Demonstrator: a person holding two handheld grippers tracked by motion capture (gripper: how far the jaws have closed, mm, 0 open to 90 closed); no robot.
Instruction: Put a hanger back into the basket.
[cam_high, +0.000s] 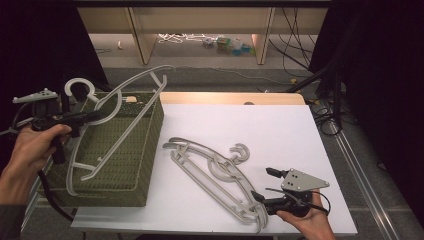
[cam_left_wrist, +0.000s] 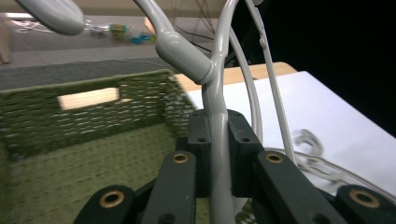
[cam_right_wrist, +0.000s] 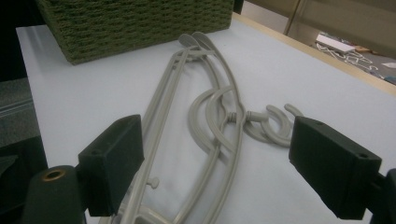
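The left tool (cam_high: 95, 116) clamps a grey plastic hanger (cam_high: 131, 102) tilted above the green woven basket (cam_high: 145, 150); right of the basket (on the white surface (cam_high: 280, 130)) the right tool (cam_high: 265, 184) gapes wide beside stacked grey hangers (cam_high: 215, 172).

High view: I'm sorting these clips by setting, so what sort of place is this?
Probably a lab or workshop set up for recording, not a home. A white table stands amid dark curtains, loose cables trail over the carpeted floor, and each hand holds a camera-fitted tool.
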